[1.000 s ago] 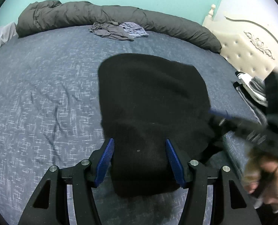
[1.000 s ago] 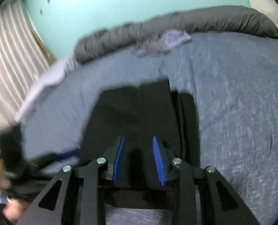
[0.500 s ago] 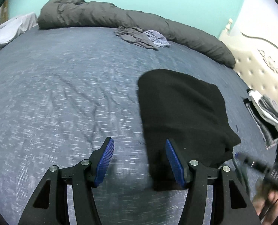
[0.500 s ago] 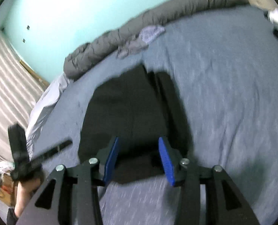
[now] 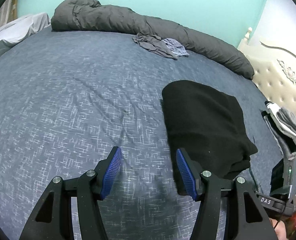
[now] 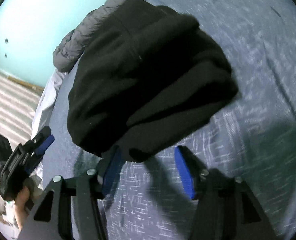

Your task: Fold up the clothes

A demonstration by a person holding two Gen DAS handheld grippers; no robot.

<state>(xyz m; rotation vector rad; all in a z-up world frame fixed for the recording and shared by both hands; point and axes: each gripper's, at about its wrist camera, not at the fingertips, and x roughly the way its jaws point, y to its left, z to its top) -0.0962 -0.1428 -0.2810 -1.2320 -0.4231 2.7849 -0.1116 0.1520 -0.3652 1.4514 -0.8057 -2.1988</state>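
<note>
A folded black garment [image 5: 204,124] lies on the blue-grey bed sheet [image 5: 68,110]. My left gripper [image 5: 148,154] hovers open over bare sheet just left of the garment, with nothing between its fingers. In the right wrist view the same black garment [image 6: 148,70] fills the middle. My right gripper [image 6: 148,152] is low over its near edge, and its jaws are opening. That edge reaches in between the fingertips, but the pads do not press on it. A hand [image 6: 22,200] at the far left holds the left gripper [image 6: 28,156].
A rolled grey duvet [image 5: 148,28] lines the far side of the bed, with a small heap of grey and blue clothes [image 5: 160,44] in front of it. A stack of folded clothes [image 5: 285,128] sits at the right by the cream headboard [image 5: 277,74].
My left gripper has slid left off the black garment, which now lies to its right. The right gripper's jaws have widened while it rolled and dropped closer to the garment.
</note>
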